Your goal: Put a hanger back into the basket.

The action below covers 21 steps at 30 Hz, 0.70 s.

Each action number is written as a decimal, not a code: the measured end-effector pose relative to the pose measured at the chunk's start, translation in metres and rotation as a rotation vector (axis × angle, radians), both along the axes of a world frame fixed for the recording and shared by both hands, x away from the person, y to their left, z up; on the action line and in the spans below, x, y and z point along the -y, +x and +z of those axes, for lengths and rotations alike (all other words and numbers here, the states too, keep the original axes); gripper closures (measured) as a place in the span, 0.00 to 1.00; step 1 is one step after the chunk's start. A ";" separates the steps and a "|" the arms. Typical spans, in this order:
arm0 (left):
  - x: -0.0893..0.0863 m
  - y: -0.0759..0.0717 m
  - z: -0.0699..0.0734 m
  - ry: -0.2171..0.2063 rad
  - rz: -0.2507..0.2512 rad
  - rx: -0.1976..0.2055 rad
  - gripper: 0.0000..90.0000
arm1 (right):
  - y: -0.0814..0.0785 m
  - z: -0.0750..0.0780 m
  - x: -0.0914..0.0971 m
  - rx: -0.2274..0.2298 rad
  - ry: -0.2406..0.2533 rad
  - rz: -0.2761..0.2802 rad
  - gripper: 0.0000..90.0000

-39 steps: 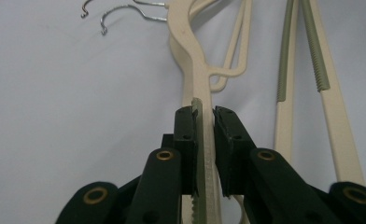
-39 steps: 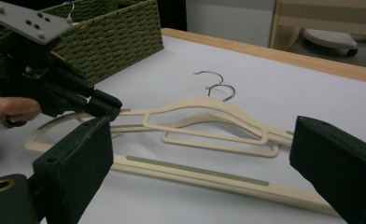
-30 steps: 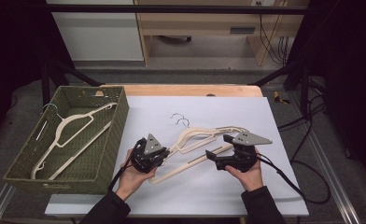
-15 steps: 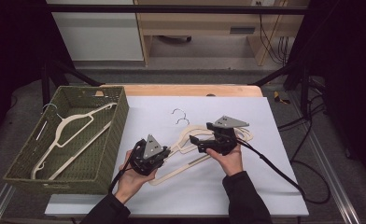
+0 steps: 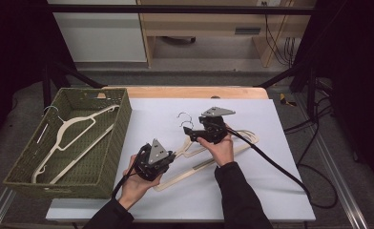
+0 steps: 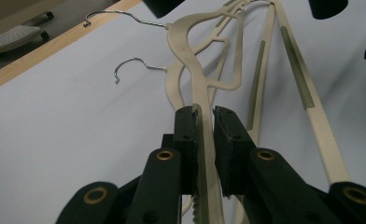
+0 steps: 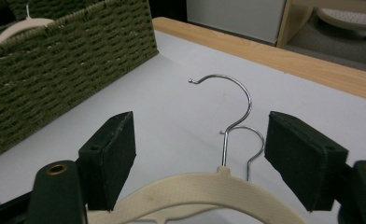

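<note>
Jaws, left gripper (image 6: 203,126): closed narrow on one arm of the top hanger (image 6: 195,65); the cream bar runs straight up between the two black pads in the left gripper view, so the grip looks firm and centred.
Jaws, right gripper (image 7: 200,158): spread wide, one pad on each side of the same hanger's neck, with the wire hook (image 7: 232,107) rising between them; nothing is pinched there.
Likely reason: the left hand (image 5: 137,183) seems to pin or lift one end while the right gripper (image 5: 194,134) lines up on the neck, probably to part this hanger from the second hanger (image 5: 244,138) beneath it.
Hangers' place: centre of the high view, on the white table (image 5: 280,191), lying stacked and crossed, their two hooks pointing toward the upper middle of the frame.
Basket (image 5: 120,119): green woven, at the left of the high view, just beside the table sheet; it holds another cream hanger (image 5: 75,126), so it is likely where the others are meant to go.
Right hand (image 5: 222,150): middle of the frame, cable trailing toward the lower right.
Writing: no brand, label or readable text on hangers, basket or grippers.
</note>
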<state>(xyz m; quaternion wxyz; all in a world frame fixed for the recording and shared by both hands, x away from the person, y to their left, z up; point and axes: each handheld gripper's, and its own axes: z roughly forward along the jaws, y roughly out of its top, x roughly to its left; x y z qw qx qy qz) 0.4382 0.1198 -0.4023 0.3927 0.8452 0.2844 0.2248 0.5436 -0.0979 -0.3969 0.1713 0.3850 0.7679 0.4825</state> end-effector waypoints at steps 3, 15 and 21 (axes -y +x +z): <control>0.001 0.000 0.000 -0.008 0.009 0.016 0.89 | 0.008 -0.006 -0.004 -0.019 -0.030 -0.013 0.36; 0.001 -0.002 -0.001 -0.004 0.004 0.016 0.89 | 0.024 -0.023 -0.007 -0.111 -0.071 -0.057 0.75; 0.002 -0.004 -0.002 0.015 -0.009 0.018 0.89 | 0.026 -0.025 -0.006 -0.165 -0.065 -0.055 0.92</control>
